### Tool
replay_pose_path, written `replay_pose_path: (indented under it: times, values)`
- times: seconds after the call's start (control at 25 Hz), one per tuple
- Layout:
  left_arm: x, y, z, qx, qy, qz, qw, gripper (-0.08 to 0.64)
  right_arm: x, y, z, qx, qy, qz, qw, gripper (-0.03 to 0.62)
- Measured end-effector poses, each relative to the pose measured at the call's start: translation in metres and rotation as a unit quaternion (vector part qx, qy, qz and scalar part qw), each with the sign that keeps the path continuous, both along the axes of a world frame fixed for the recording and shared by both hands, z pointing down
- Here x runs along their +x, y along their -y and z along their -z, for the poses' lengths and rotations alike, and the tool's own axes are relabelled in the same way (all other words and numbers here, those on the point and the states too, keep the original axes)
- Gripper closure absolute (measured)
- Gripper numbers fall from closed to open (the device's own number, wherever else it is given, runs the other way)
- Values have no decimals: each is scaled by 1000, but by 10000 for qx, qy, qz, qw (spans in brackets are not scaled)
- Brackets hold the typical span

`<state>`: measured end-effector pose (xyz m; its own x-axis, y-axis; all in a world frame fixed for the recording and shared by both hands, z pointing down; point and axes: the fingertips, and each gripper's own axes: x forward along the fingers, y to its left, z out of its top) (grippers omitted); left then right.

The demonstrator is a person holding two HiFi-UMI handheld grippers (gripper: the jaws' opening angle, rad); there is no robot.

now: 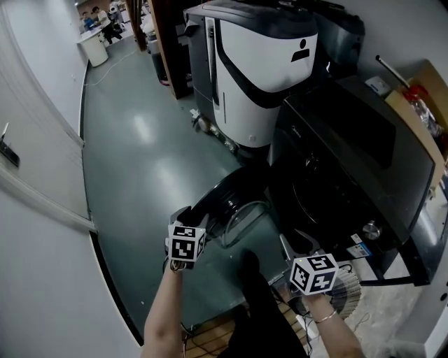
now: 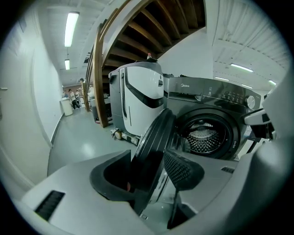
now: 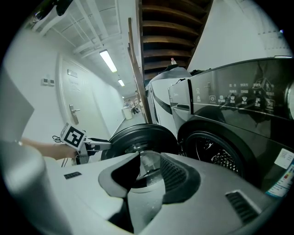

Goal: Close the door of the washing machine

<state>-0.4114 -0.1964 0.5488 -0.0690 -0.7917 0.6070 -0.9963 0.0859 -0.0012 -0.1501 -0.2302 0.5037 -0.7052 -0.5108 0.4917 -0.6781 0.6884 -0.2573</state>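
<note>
The black front-loading washing machine (image 1: 364,154) stands at the right with its round door (image 1: 234,203) swung open toward the floor. My left gripper (image 1: 183,215) is at the door's outer edge. In the left gripper view the door rim (image 2: 156,137) runs down between the open fingers of my left gripper (image 2: 147,172); whether they touch it I cannot tell. The drum opening (image 2: 204,135) shows beyond. My right gripper (image 1: 297,245) hovers near the machine's front, below the opening. Seen in its own view, my right gripper (image 3: 147,176) is open and holds nothing, with the door's glass bowl (image 3: 138,135) ahead.
A tall white and black machine (image 1: 259,63) stands just behind the washer. A white wall (image 1: 35,210) runs along the left of a grey-green floor (image 1: 147,154). A cardboard box (image 1: 420,98) sits at the far right. People sit at the corridor's far end (image 1: 98,17).
</note>
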Motion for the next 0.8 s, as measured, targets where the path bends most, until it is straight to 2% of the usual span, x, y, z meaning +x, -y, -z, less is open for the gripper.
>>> replay_pose_path:
  times: [0.24,0.52,0.64,0.8]
  values:
    - [38,-18,-1,-135,3,-189,9997,319,23,-19,1,-13,37,-110,9999,466]
    - [93,-37,-1,-279,40,-402,9988,380,52,-43,4,-10,84,-286,9996,466]
    - [112,-44,-1,-340,43,-456,9984,430,65,-55,7,-16,74,-372,9993,466]
    - [140,-48,1,-352,-47,-546,9979,436,85,-65,8,-11,18,-549,9985,468]
